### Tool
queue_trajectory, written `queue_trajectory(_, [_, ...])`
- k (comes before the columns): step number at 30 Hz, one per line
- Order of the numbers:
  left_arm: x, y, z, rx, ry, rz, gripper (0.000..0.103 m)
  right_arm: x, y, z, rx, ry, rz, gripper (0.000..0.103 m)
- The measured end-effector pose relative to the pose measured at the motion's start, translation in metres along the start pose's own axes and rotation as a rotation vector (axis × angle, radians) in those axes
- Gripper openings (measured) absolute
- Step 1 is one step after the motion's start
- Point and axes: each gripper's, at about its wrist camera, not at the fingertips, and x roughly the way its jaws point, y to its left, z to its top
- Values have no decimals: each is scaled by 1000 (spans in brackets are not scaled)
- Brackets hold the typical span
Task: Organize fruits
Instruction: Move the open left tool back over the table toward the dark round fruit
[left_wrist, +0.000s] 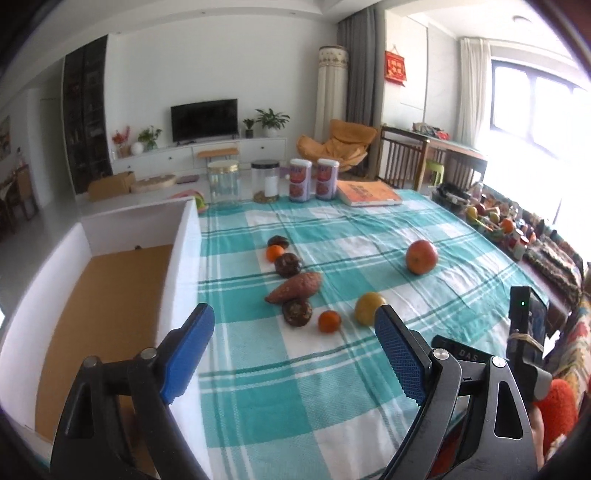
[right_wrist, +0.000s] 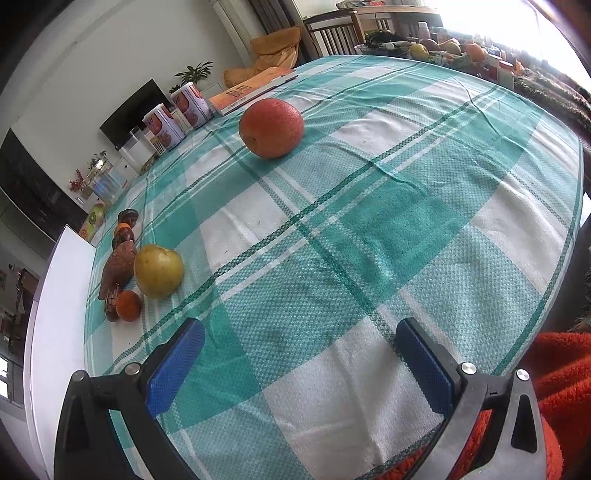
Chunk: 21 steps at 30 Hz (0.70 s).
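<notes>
Blue-padded, the left gripper (left_wrist: 295, 354) is hanging wide and empty over the near edge of the table (left_wrist: 461, 229), its checked cloth (left_wrist: 258, 406) showing between the pads. Beside it, the right gripper (right_wrist: 301, 363) is likewise standing wide with nothing held, over the cloth near the same edge.

Fruits are lying in a loose line by the table's left edge, alongside a white box (left_wrist: 181, 258): a sweet potato (left_wrist: 293, 288), three dark, wrinkled fruits (left_wrist: 297, 312), two small tangerines (left_wrist: 329, 321) and a yellow pear (left_wrist: 369, 307). An orange (left_wrist: 421, 256) is sitting alone, well apart, toward the right edge. Jars, cans and a book are lining the far edge.

Judging by looks, the orange and pear are firm, rounded and prone to rolling, so a squeeze across the widest middle seems safest. Tangerines are probably light and soft-skinned, calling for gentle pressure. Stiff and tapered, the sweet potato is likely best taken across its thick middle. Whether the dark fruits are hard or brittle cannot be told.
</notes>
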Motion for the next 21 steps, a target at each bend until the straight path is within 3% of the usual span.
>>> queue_trajectory(4, [39,-28,-21,30,160,-118,90,-1,-2,0,12,-2,17,103])
queue_trajectory(9, [85,-41,-51,49,286,-115,90,-2,-3,0,19,-3,29,103])
queue_trajectory(16, [114,-28,-68,59,310,-12,90,-2,-3,0,18,-3,27,103])
queue_trajectory(21, [126,-16,-76,39,311,12,90,-1,-2,0,13,-2,22,103])
